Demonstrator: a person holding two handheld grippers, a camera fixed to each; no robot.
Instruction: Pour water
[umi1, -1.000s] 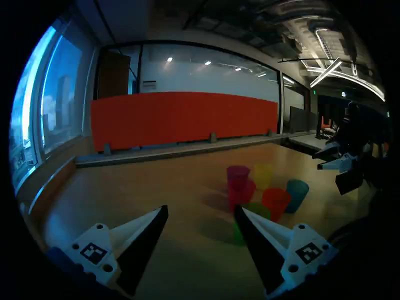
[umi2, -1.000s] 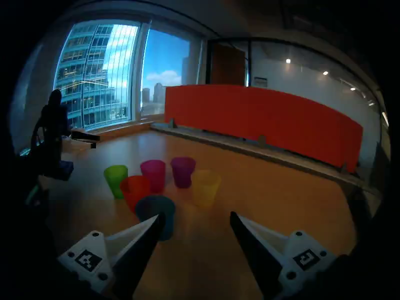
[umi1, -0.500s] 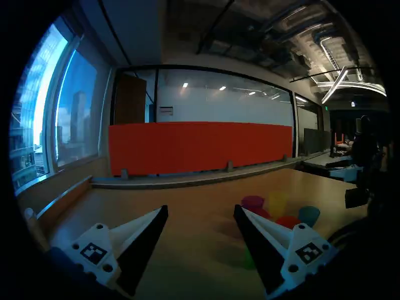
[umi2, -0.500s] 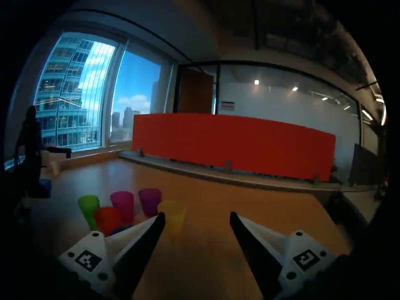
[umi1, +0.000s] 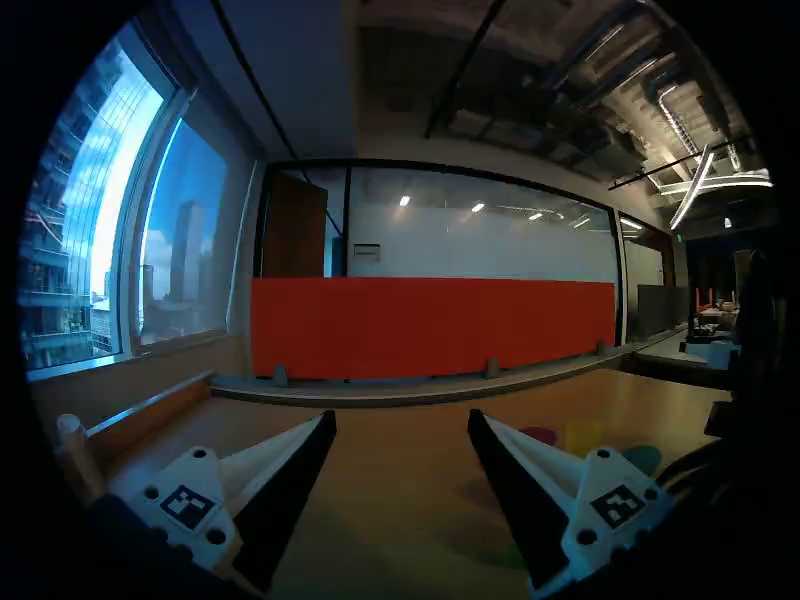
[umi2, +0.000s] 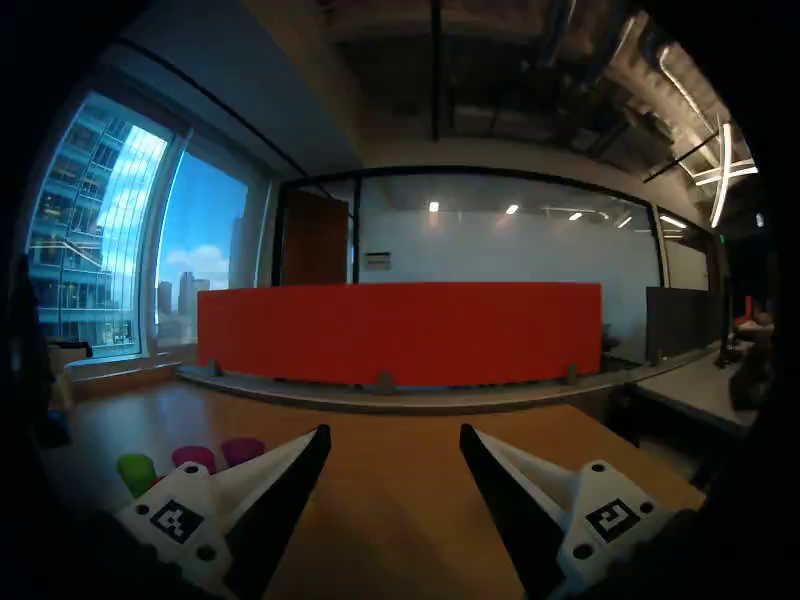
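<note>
Both grippers hover over a wooden table (umi1: 400, 500) with a cluster of coloured plastic cups on it. In the left gripper view my left gripper (umi1: 400, 418) is open and holds nothing. A magenta cup (umi1: 540, 435), a yellow cup (umi1: 585, 436) and a teal cup (umi1: 643, 458) peek out behind its right finger. In the right gripper view my right gripper (umi2: 392, 432) is also open and holds nothing. Low at the left, beside its left finger, stand a green cup (umi2: 137, 470), a magenta cup (umi2: 193, 458) and a purple cup (umi2: 243, 449). No water is visible.
A long red partition (umi1: 430, 325) runs along the table's far edge, with a glass wall behind it. Large windows (umi2: 100, 270) fill the left side. A wooden ledge with a small peg (umi1: 70, 445) borders the table at the left. Another desk (umi2: 700, 390) stands at the right.
Both views have tilted upward over the last second. The cups have slid down in both views and now sit low, partly behind the fingers. Both grippers stay open.
</note>
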